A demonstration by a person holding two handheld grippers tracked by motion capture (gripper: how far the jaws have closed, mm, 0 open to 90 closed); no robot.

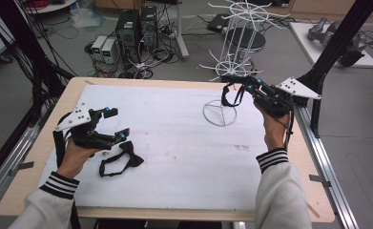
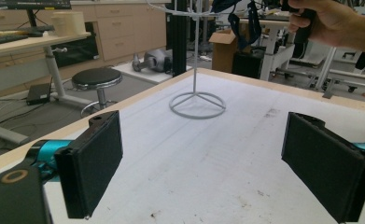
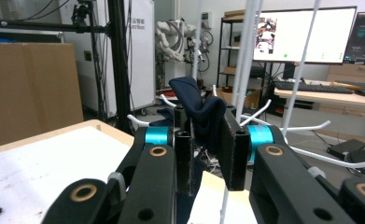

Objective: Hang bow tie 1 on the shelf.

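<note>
The bow tie (image 1: 232, 93) in the right gripper (image 1: 241, 85) hangs by its strap, long axis roughly vertical, up beside the lower prongs of the white wire rack (image 1: 221, 113) that stands on the counter (image 1: 174, 143). In the right gripper view the jaws are nearly closed, pinching dark navy fabric (image 3: 203, 112) that bunches above the pads; which way the bow faces is hard to tell from there. A second bow tie (image 1: 122, 160) lies flat on the counter's white sheet, its long axis running diagonally, just beside the left gripper (image 1: 113, 125). The left gripper's jaws stand wide apart with nothing between them.
</note>
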